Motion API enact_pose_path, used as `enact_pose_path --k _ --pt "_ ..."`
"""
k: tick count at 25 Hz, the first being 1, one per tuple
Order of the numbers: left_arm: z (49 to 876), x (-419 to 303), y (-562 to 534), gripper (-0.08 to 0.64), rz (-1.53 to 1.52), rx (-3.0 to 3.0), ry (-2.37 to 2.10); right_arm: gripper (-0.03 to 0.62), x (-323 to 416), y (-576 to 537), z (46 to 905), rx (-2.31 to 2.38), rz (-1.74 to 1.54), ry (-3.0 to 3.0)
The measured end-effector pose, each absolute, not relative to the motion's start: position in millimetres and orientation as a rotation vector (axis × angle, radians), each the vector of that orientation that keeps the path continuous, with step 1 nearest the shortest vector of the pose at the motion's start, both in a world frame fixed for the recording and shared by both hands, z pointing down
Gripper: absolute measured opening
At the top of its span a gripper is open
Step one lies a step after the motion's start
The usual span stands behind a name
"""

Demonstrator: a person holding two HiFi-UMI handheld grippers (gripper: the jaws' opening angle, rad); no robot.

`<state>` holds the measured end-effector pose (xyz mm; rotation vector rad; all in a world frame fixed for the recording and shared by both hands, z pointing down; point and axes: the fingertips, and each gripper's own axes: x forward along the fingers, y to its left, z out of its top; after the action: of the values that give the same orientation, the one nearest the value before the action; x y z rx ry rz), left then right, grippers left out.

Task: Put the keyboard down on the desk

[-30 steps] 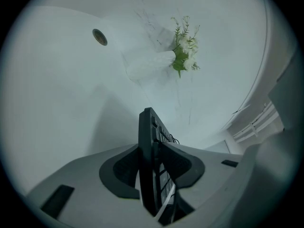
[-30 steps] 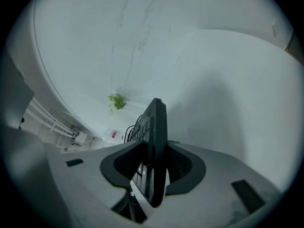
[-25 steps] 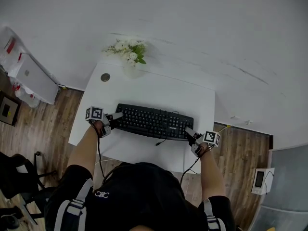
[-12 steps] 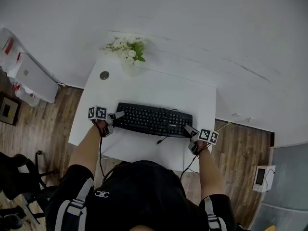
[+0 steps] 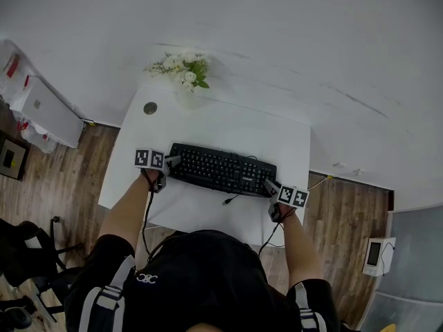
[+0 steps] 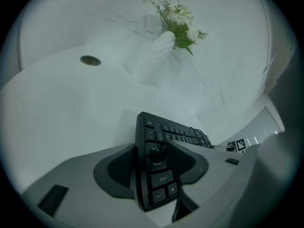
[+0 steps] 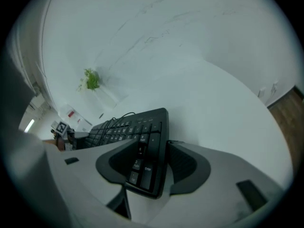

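The black keyboard (image 5: 221,171) lies flat on the white desk (image 5: 208,126), near its front half. My left gripper (image 5: 169,163) is at the keyboard's left end and my right gripper (image 5: 268,185) at its right end. In the left gripper view the keyboard's end (image 6: 159,175) sits between the jaws of the left gripper (image 6: 154,167), which are opening, with the pads loose beside it. In the right gripper view the other end (image 7: 142,141) sits between the right gripper's (image 7: 154,167) opening jaws in the same way.
A white vase of flowers (image 5: 185,75) stands at the desk's back edge, with a round cable grommet (image 5: 150,108) to its left. The keyboard's cable (image 5: 228,200) trails toward the front edge. A white box (image 5: 45,113) sits on the floor at left, and a small device (image 5: 377,256) on the floor at right.
Both marker cubes have drawn in closer to the keyboard's ends. The keyboard has shifted a little away from me on the desk.
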<state>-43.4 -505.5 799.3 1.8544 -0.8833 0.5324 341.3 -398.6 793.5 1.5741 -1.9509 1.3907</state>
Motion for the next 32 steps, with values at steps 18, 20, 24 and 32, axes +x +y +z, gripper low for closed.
enact_pose_path --k 18,20,24,32 --pt "778 -42 -512 0.208 1.055 2.086 -1.195 0.241 348 -392 790 1.634 1.055 -1.634" --pt "771 -44 -515 0.104 1.018 2.091 -1.249 0.204 350 -395 776 1.695 1.052 -1.66" --pt "742 -48 -522 0.018 0.899 2.105 -1.329 0.06 362 -411 733 1.834 0.902 -1.724" --pt "647 -26 -544 0.003 0.634 2.243 -1.416 0.005 322 -451 625 1.922 0.586 -2.005"
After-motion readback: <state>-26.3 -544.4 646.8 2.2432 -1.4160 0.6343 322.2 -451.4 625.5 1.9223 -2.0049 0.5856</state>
